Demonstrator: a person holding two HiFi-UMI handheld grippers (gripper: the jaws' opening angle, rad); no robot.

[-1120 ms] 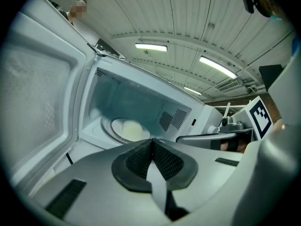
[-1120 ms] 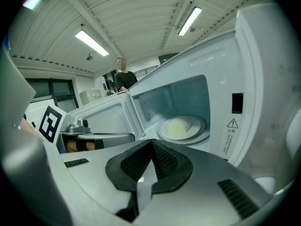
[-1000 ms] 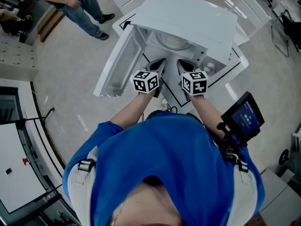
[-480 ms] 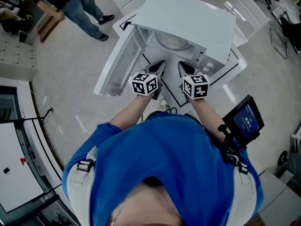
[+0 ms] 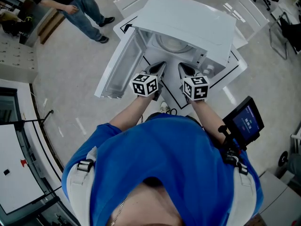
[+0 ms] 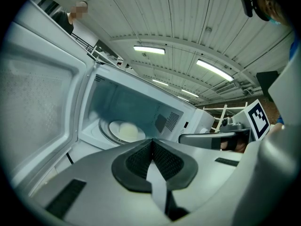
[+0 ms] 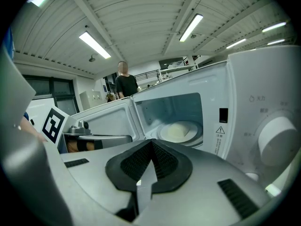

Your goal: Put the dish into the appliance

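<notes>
The white microwave (image 5: pixel 188 18) stands with its door (image 5: pixel 117 65) swung open to the left. Inside, a pale round dish (image 5: pixel 173 41) rests on the turntable; it shows as a cream dish (image 6: pixel 126 131) in the left gripper view and a cream dish (image 7: pixel 178 131) in the right gripper view. My left gripper (image 5: pixel 160 66) and right gripper (image 5: pixel 181 67) hover side by side just before the opening, both pointing into it. The left gripper (image 6: pixel 152 142) is shut with its pads meeting and nothing between them. The right gripper (image 7: pixel 151 142) is likewise shut and empty.
A person (image 5: pixel 70 4) stands on the floor beyond the open door, at the upper left. A small screen on a mount (image 5: pixel 244 119) sits by my right arm. White racks (image 5: pixel 249 8) stand behind the microwave, and a cabinet (image 5: pixel 14 159) at the left.
Both grippers have kept their place in front of the microwave. Only the person at the upper left has shifted a little.
</notes>
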